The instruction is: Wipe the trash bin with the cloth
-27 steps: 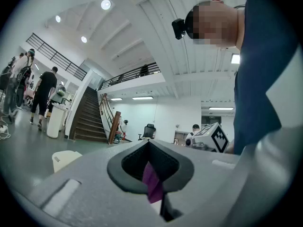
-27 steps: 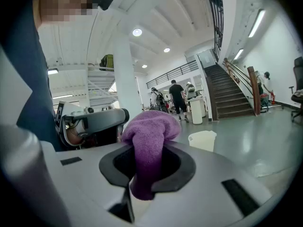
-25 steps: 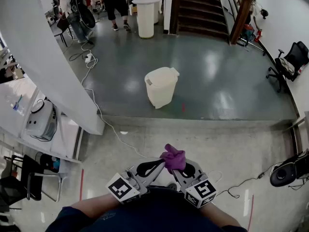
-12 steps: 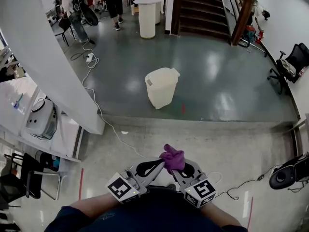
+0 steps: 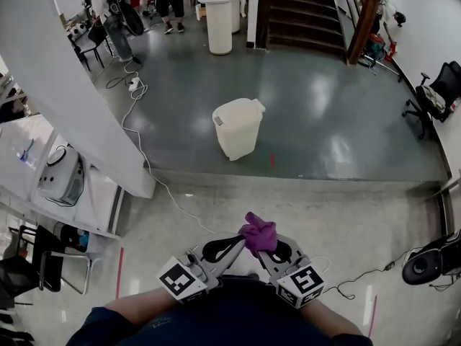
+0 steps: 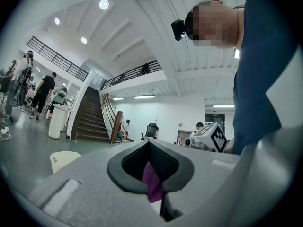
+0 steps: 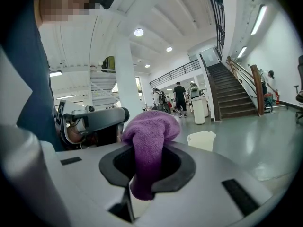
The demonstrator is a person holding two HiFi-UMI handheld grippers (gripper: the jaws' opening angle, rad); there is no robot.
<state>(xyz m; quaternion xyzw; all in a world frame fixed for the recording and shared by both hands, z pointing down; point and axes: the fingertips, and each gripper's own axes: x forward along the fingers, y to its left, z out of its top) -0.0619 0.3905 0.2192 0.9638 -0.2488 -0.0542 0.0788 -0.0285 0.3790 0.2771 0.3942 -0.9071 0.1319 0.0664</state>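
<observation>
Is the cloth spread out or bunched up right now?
Bunched up: the cloth is a purple wad, pinched by both the right tool and the left tool.

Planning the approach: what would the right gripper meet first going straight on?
Probably the left gripper, close beyond the shared cloth; otherwise floor. The trash bin lies right of that line.

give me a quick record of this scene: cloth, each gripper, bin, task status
cloth: purple cloth, bunched, held between both grippers
left gripper: shut on a thin edge of the cloth
right gripper: shut on the cloth's bulk
trash bin: cream, upright on the dark floor, far ahead, apart from the cloth
task status: wiping not yet begun
</observation>
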